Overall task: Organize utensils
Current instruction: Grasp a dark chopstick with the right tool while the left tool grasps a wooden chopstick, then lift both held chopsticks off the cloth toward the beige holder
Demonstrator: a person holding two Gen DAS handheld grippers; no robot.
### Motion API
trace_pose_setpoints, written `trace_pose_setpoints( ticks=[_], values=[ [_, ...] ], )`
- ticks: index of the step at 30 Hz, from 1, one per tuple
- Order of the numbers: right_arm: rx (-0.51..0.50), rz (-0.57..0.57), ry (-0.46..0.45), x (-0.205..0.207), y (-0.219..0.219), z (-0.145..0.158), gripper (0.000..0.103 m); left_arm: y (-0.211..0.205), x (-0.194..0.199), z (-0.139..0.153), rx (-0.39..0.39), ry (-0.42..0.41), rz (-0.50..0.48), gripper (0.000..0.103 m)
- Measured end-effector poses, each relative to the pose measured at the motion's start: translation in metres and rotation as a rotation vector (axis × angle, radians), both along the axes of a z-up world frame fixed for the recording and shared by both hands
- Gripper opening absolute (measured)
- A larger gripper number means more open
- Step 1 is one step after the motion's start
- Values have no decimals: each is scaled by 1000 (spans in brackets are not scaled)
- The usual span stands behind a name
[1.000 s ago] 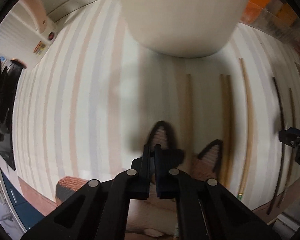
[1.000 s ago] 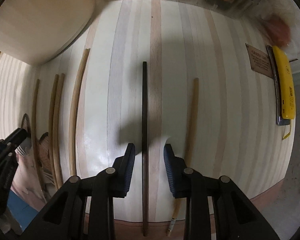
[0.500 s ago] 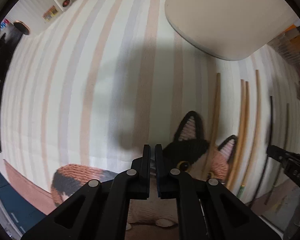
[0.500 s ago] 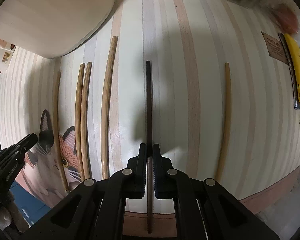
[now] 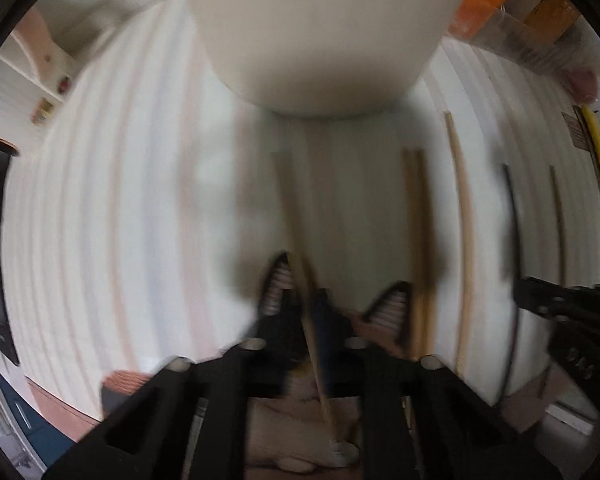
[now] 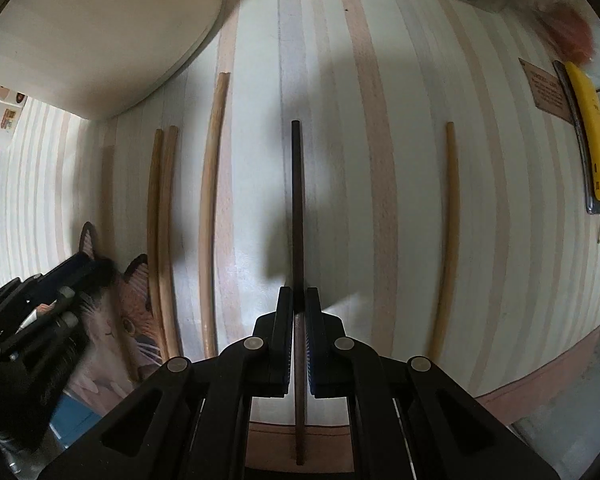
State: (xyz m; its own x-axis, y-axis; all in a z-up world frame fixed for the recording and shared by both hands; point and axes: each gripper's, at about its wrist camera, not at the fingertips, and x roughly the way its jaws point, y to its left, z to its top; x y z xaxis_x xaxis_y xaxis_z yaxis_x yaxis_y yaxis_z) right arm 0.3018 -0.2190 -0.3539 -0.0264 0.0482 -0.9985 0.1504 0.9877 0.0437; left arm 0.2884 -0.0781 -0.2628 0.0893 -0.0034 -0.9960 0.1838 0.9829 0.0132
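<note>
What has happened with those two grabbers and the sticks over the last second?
The right gripper closed its jaws on the dark chopstick, which it straddled open a second ago. The left gripper, shut and empty before, now has a light wooden chopstick between its jaws; that view is blurred, so the grip is unclear. The other chopsticks, the cream container and the striped cloth stayed put.

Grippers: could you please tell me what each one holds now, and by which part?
The right gripper is shut on the dark chopstick, nearer its near end. The left gripper has a light chopstick between its fingers; blur hides the grip.
</note>
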Motion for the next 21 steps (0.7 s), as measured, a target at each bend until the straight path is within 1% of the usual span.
trace_pose_setpoints(
  ticks=[4,7,9,10,11,13,16,17,18,19,21],
  values=[
    [-23,3,2,-6,0,0,6,28,2,0,-6,30,50,5],
    [-19,6,14,-4,-1,0,6,36,5,0,-38,46,72,6],
    [-21,3,27,0,-2,1,6,41,6,0,-32,50,72,6],
    [-25,10,34,3,-3,1,6,51,7,1,-25,49,66,6],
    [-30,16,40,5,-2,1,6,41,10,-2,-20,48,66,6],
    [-35,18,53,9,-1,2,6,37,12,-2,-20,47,68,6],
    [-51,36,67,14,4,1,6,40,17,6,-19,45,70,6],
    [-55,39,70,18,6,2,6,41,8,-1,-17,45,70,6],
    [-58,42,71,19,7,2,6,41,8,-1,-17,46,71,6],
    [-58,40,71,21,7,2,6,34,4,-14,-16,46,73,6],
    [-57,39,71,24,9,0,6,28,7,-21,-12,47,70,6]
  ],
)
